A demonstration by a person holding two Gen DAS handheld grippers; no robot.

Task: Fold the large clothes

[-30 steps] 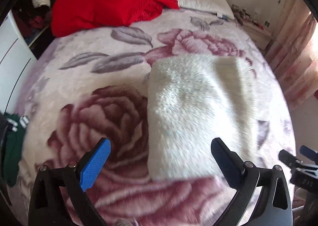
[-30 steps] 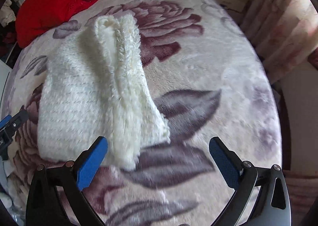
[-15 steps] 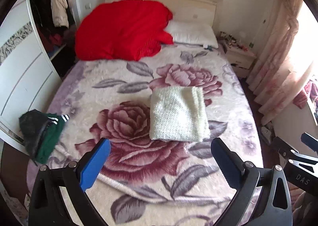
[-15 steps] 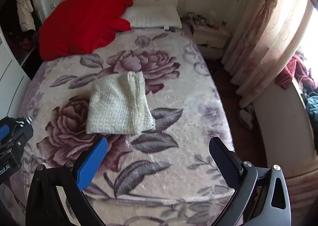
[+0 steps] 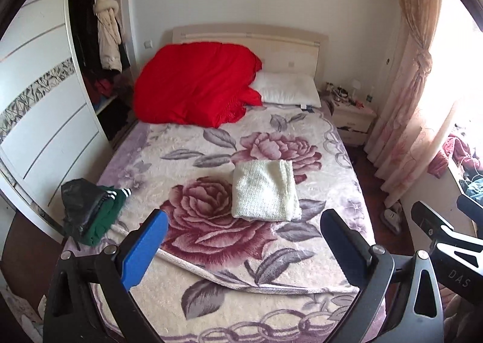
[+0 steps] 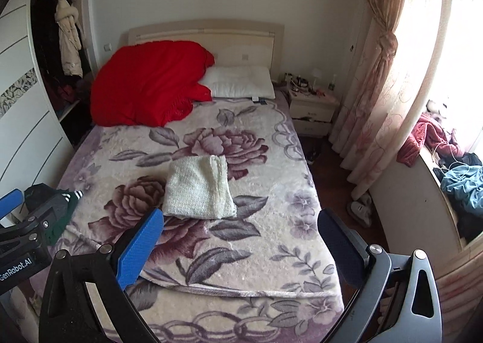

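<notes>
One folded white garment [image 5: 265, 190] on the bed [image 5: 211, 252]; two grippers, jaws apart.

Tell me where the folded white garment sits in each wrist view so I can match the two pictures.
Left wrist: folded white garment lies at picture centre on the floral blanket, slightly right of middle.
Right wrist: it lies left of centre, above the blue fingertip.
Shared landmark: red blanket heaped by the headboard, up and left of the garment in both.

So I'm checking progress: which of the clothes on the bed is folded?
The white sweater mid-bed, a neat rectangle. The green garment at the left edge lies bunched.
</notes>
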